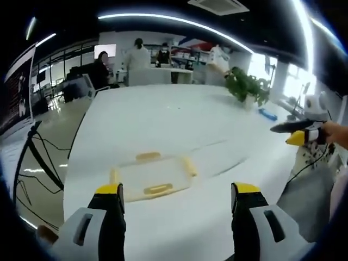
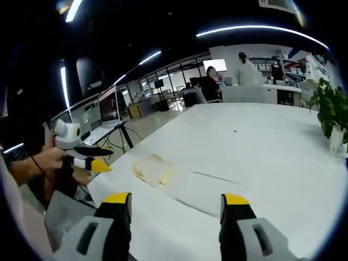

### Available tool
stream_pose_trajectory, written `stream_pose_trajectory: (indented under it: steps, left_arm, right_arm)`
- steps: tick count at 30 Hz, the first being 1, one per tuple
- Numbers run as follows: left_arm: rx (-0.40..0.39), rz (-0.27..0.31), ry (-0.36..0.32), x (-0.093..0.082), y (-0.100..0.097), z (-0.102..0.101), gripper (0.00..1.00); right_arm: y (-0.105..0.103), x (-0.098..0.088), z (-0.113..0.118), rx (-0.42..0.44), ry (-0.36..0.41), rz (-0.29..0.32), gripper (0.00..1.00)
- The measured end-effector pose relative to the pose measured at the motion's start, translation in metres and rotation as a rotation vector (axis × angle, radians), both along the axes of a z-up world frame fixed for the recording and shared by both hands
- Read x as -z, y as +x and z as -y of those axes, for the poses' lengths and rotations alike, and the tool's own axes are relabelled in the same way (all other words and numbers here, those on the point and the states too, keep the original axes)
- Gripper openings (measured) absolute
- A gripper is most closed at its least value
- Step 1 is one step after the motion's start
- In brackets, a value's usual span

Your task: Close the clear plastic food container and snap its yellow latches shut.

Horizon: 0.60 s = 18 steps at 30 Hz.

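Both hand-held grippers, left [image 1: 176, 197] and right [image 2: 176, 205], hang open and empty above the white counter's [image 1: 179, 117] near edge. Just beyond the left one lies the container [image 1: 153, 175], flat, with yellow latches [image 1: 158, 188] around it. Best to bring both down squarely, press the lid level, then snap each latch

I am working in an open-plan office: beyond my tongs lie a long white table [image 1: 179, 125], monitors [image 2: 109, 111], desks and ceiling strip lights [image 1: 179, 22].
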<state>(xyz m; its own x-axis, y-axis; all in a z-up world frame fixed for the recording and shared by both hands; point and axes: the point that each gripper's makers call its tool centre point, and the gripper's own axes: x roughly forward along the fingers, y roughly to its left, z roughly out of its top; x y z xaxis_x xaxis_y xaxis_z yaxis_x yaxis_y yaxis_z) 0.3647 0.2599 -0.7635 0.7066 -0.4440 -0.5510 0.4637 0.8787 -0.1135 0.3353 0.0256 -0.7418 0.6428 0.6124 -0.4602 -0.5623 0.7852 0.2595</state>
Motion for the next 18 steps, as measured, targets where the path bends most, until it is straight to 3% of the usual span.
stream_pose_trajectory:
  steps: [4,10,14,18]
  left_arm:
    - [0.01,-0.011,-0.017,0.004,0.012,-0.004,0.79]
    - [0.04,-0.011,0.024,0.01,0.025,-0.008,0.77]
    - [0.072,-0.025,0.044,0.016,0.028,-0.003,0.77]
    - [0.104,-0.032,0.053,0.019,0.031,0.001,0.77]
  right_arm:
    - [0.008,0.0,-0.011,-0.042,0.002,-0.003,0.65]
    - [0.023,0.003,-0.027,-0.145,-0.086,0.03,0.66]
    - [0.033,0.002,-0.043,-0.185,-0.078,0.039,0.66]
    - [0.042,0.014,-0.054,-0.244,-0.127,0.019,0.66]
